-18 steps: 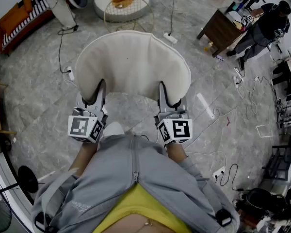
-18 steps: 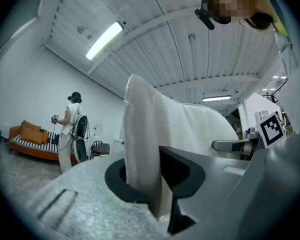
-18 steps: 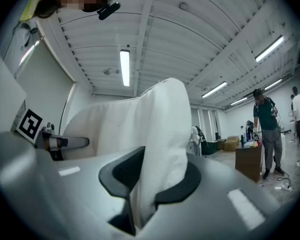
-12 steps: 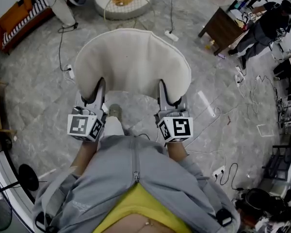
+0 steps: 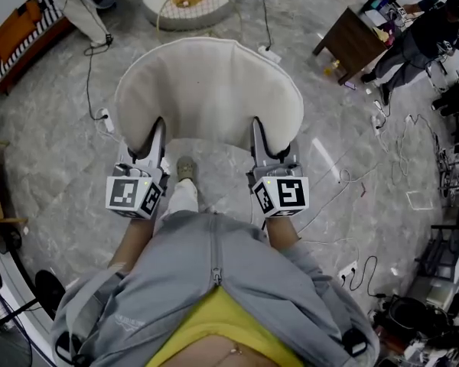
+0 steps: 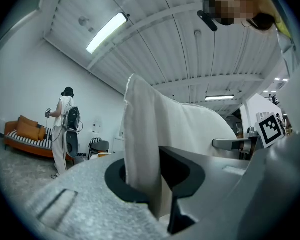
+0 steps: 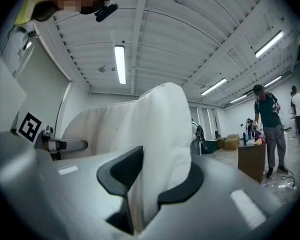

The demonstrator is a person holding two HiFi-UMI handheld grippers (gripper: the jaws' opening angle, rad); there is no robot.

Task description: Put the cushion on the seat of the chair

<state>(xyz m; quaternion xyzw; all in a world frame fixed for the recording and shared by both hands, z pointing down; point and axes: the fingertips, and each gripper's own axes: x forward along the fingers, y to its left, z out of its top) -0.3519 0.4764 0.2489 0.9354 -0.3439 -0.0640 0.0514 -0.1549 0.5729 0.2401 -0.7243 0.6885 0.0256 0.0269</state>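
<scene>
The cushion (image 5: pixel 208 90) is presenting as matt, soft cloth; the floor (image 5: pixel 46 132) is showing glossy veined stone; the table (image 5: pixel 352 43), dark wood.

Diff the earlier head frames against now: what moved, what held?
The person's shoe stepped forward into the gap between the grippers, and the cushion sits slightly higher in the head view. Nothing was taken or let go: the left gripper and the right gripper stay clamped on its near edge.
</scene>
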